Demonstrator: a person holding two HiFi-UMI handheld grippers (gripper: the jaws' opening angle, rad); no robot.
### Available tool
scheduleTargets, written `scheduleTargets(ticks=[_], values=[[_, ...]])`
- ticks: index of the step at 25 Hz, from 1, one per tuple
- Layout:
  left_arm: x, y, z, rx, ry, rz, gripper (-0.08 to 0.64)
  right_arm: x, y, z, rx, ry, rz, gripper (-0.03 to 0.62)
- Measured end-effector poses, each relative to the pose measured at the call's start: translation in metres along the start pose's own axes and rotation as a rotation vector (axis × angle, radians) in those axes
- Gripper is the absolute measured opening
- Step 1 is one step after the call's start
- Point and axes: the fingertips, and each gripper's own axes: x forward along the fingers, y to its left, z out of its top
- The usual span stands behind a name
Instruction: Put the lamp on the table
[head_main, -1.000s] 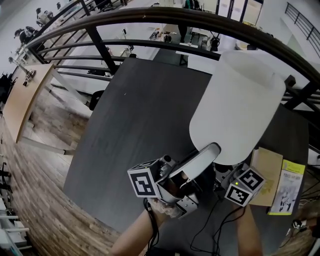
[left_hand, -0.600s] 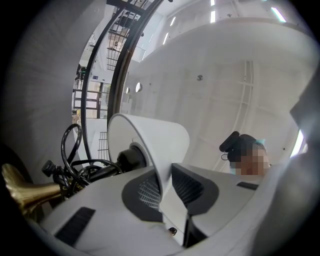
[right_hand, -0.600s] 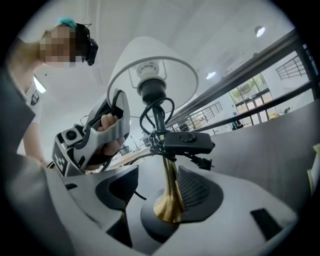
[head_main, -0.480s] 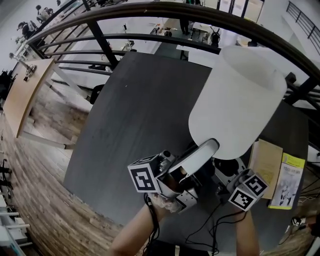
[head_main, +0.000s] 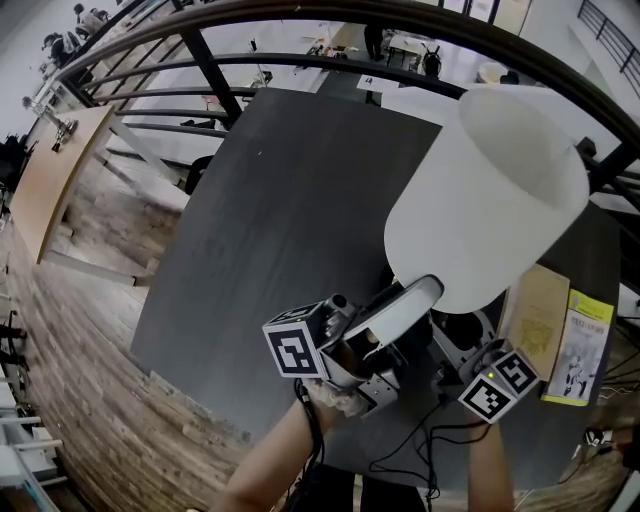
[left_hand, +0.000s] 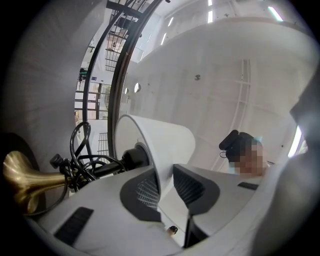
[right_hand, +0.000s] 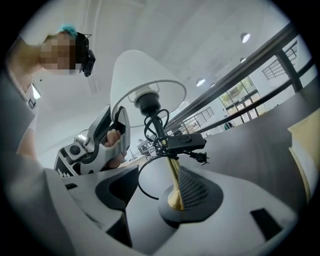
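Lampshade (head_main: 485, 200) plain white. Lamp stem (right_hand: 174, 189) brass-gold. Cord (right_hand: 159, 136) and switch (right_hand: 185, 142) black. Surface (head_main: 280, 220) matte charcoal, no pattern. Floor (head_main: 70, 330) brown wood planks. Panel (head_main: 45, 190) pale wood. Railing (head_main: 300, 15) black. Marker cubes (head_main: 296, 352) white with black square patterns. Booklet (head_main: 578, 345) yellow-green, notebook (head_main: 533, 310) tan. Fingers (left_hand: 100, 220) light grey, pads (left_hand: 142, 192) dark and ribbed.
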Motion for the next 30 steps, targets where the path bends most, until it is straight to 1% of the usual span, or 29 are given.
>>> scheduleTargets(ticks=[8,14,25,27,30], values=[[-0.013,-0.005,-0.012,0.014,-0.004,0.008,0.104,-0.007,0.011,-0.003,-0.019,-0.005,0.005,0.268],[-0.020,-0.007,-0.019,0.028,-0.003,0.008,0.106,-0.011,0.017,-0.009,-0.052,0.004,0.004,0.268],[-0.028,-0.011,-0.024,0.040,-0.040,0.006,0.107,-0.015,0.029,-0.022,-0.039,0.004,0.013,0.268],[-0.028,-0.011,-0.025,0.035,-0.046,0.016,0.114,-0.015,0.030,-0.024,-0.035,0.005,0.014,0.268],[-0.033,-0.010,-0.026,0.030,-0.052,0.056,0.135,-0.017,0.030,-0.027,-0.026,0.001,0.003,0.268]])
